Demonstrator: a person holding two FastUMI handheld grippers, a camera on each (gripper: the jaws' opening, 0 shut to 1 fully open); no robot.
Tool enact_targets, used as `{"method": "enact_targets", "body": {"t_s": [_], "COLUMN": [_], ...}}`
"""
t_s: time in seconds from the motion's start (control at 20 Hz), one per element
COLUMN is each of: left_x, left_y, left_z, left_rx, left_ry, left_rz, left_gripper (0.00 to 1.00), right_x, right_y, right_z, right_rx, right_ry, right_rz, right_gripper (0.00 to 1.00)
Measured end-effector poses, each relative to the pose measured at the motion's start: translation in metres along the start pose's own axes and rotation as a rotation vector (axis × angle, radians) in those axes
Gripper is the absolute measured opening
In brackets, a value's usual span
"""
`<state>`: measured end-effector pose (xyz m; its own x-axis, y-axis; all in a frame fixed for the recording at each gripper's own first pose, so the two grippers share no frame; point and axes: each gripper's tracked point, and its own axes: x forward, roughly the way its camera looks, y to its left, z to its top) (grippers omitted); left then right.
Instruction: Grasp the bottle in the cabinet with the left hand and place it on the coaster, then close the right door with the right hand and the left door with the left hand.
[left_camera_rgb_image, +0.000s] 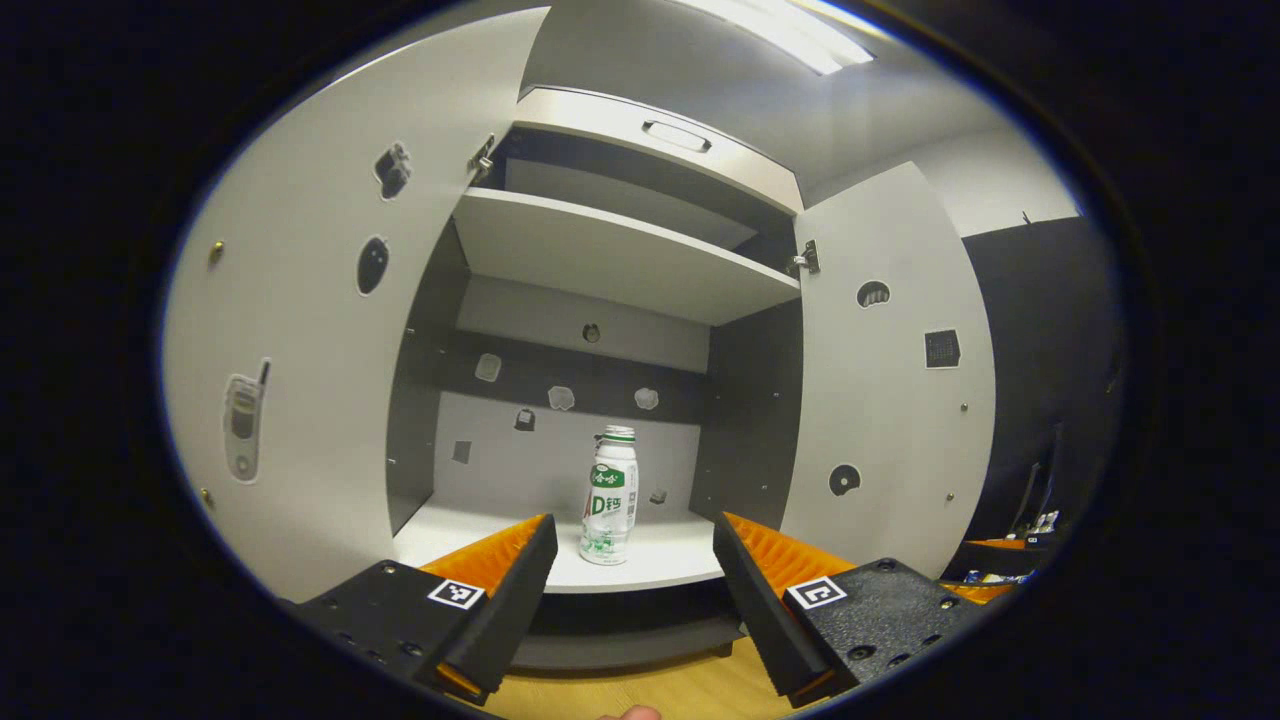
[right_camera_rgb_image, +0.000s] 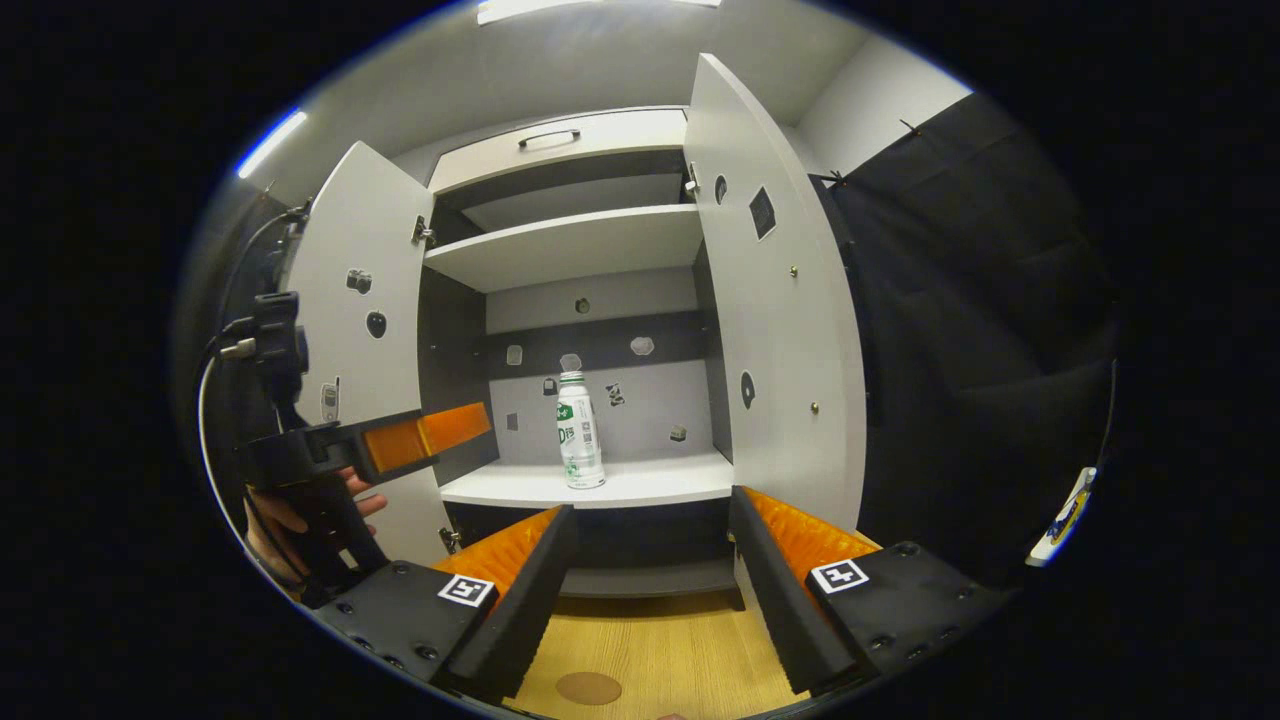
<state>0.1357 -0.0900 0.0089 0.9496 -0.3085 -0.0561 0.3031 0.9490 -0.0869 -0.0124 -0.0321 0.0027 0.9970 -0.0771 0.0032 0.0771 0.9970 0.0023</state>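
Both doors open; bottle (left_camera_rgb_image: 610, 495) upright on shelf (left_camera_rgb_image: 660, 560). Left tongs (left_camera_rgb_image: 634, 600) wide, lined up to straddle it; right tongs (right_camera_rgb_image: 650, 590) wide, idle over coaster (right_camera_rgb_image: 588, 687)

Cabinet (right_camera_rgb_image: 590, 250) stands with both doors swung wide. Bottle (right_camera_rgb_image: 579, 430) upright on the lower shelf (right_camera_rgb_image: 650, 482) inside the cabinet, near that shelf's front edge, nothing touching it. Right gripper (right_camera_rgb_image: 650, 590) low in front of the cabinet, fingers (right_camera_rgb_image: 520, 600) spread apart, nothing between them. Left gripper (right_camera_rgb_image: 430, 435) held by a hand (right_camera_rgb_image: 300, 515) beside the cabinet's left door (right_camera_rgb_image: 360, 330), well short of the bottle. Round coaster (right_camera_rgb_image: 588, 687) flat on the wooden counter (right_camera_rgb_image: 660, 650) below the cabinet. Right door (right_camera_rgb_image: 770, 330) open.
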Motion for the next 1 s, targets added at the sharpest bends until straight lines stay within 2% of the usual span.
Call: {"method": "enact_targets", "body": {"t_s": [0.1,0.15,0.3,0.5,0.6,0.65,0.8,1.0], "left_x": [0.038,0.053,0.106,0.159,0.178,0.186,0.205,0.216], "left_y": [0.006,0.008,0.013,0.028,0.036,0.038,0.043,0.041], "left_z": [-0.002,-0.008,-0.032,-0.061,-0.07,-0.073,-0.08,-0.089], "left_rx": [0.009,0.013,0.019,0.03,0.033,0.037,0.053,0.026], "left_ry": [0.007,0.019,0.072,0.104,0.106,0.106,0.113,0.128], "left_rz": [0.006,0.008,-0.006,0.022,0.036,0.037,0.046,0.042], "left_gripper": [0.92,0.95,0.95,0.95,0.92,0.95,0.95,0.94], "right_x": [-0.003,-0.004,-0.007,-0.005,-0.004,-0.003,-0.003,-0.005], "right_y": [-0.01,-0.015,-0.029,-0.044,-0.051,-0.054,-0.06,-0.065], "right_z": [0.004,0.005,0.007,0.006,0.005,0.004,0.0,-0.004], "right_rx": [0.001,0.0,0.001,0.01,0.004,0.001,-0.007,-0.011], "right_ry": [-0.008,-0.01,-0.013,-0.007,-0.003,-0.002,0.007,0.022], "right_rz": [-0.027,-0.04,-0.08,-0.124,-0.145,-0.155,-0.18,-0.204], "right_gripper": [0.99,0.99,0.99,0.99,0.99,0.99,0.99,0.99]}}
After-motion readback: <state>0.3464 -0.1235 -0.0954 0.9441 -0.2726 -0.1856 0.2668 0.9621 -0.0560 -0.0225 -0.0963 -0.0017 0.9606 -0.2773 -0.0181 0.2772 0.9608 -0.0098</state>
